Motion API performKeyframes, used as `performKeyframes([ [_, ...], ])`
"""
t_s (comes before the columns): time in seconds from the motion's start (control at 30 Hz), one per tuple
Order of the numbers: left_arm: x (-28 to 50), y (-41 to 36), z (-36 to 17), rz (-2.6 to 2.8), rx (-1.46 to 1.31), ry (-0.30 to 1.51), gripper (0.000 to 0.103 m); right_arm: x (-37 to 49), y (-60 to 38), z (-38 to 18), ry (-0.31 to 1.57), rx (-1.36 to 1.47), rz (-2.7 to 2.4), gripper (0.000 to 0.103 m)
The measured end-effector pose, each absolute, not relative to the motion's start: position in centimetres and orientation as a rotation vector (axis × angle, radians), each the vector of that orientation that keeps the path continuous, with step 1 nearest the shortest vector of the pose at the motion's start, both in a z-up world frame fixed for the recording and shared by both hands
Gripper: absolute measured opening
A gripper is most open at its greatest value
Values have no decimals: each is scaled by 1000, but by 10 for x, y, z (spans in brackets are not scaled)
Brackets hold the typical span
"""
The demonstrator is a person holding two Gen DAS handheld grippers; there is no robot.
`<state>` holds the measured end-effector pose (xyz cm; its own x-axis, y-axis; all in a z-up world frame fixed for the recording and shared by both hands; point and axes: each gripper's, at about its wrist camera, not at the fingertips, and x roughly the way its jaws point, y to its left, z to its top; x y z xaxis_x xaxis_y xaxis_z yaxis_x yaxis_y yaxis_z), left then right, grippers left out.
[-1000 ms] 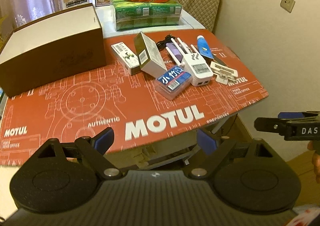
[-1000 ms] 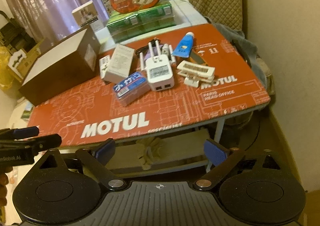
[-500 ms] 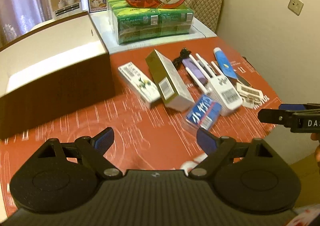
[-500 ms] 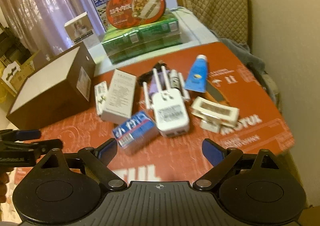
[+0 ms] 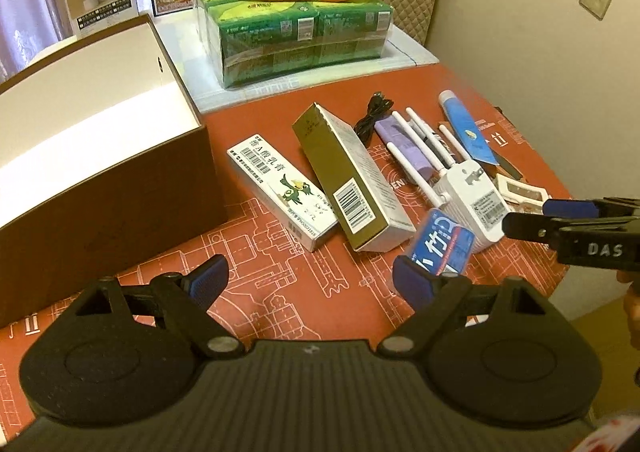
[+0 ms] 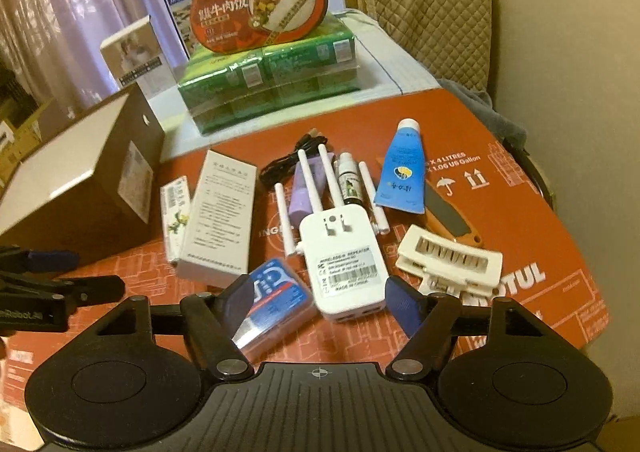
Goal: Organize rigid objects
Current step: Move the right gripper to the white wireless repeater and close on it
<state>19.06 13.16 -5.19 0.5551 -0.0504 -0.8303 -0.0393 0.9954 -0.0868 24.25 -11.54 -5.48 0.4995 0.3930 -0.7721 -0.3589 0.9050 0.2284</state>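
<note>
Trouble looms if your right gripper [image 6: 320, 302], jaws closing with nothing pinched yet, nips the clear blue-labelled plastic case [image 6: 276, 302] touching the white four-antenna plug-in repeater [image 6: 344, 272] and skids both, while your left gripper [image 5: 308, 280] hangs apart, empty.

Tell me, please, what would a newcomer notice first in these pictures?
Probably the red MOTUL mat strewn with small goods, the white wireless repeater with its antennas at the middle. An open brown box stands at the mat's left, and a red beef-rice meal tub tops green packs behind.
</note>
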Motion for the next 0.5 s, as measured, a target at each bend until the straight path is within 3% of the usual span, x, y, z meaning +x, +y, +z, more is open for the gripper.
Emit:
performKeyframes([
  [0.4, 211, 120, -64, 91, -146, 1011, 86, 292, -100, -93, 989, -107, 514, 70],
  [0.5, 215, 115, -66, 113, -148, 1020, 86, 302, -98, -101, 1012, -118, 534, 64],
])
